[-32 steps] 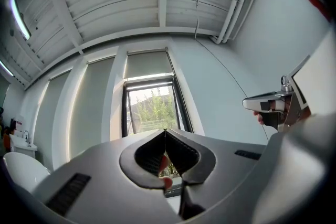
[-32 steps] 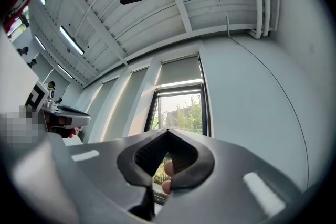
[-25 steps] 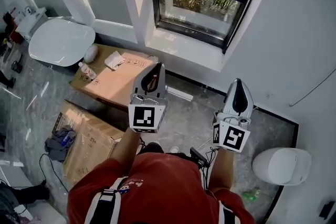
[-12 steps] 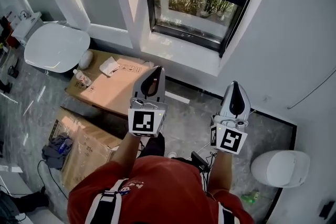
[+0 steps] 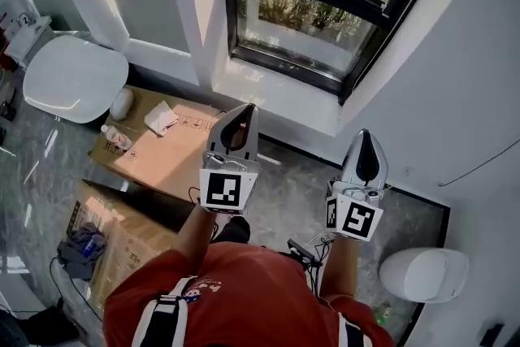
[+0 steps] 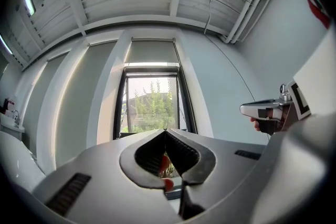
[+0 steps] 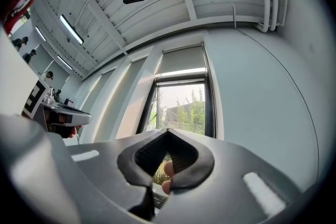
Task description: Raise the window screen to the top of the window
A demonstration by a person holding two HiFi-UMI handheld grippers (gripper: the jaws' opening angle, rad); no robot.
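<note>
At the foot of a black-framed window (image 5: 313, 16) set in a pale grey wall, we hold 2 grippers side by side, both aimed toward the glass. Our left gripper (image 5: 248, 110) has its jaws pressed together at the tips, with nothing caught between them; our right gripper (image 5: 367, 134) is likewise closed tight and empty. Each carries its cube of square black-and-white markers nearest to us, above our red shirt (image 5: 236, 288). From the left gripper view, the window screen (image 6: 152, 52) appears as a grey panel hanging across the upper part of the window opening, its lower edge well above the sill, with green trees showing through the clear glass below it. Neither gripper touches the screen; both are well apart from it. A white windowsill (image 5: 272, 93) runs beneath the frame. On the grey marbled floor to our left lie 2 cardboard boxes: 1 flat box (image 5: 162, 150) near the wall, bearing a small bottle (image 5: 115, 139) and a crumpled white cloth (image 5: 160, 119), and a 2nd box (image 5: 122, 227) closer to us. A white oval fixture (image 5: 69, 77) stands at far left, and another white fixture (image 5: 422, 272) sits on the floor at lower right.
</note>
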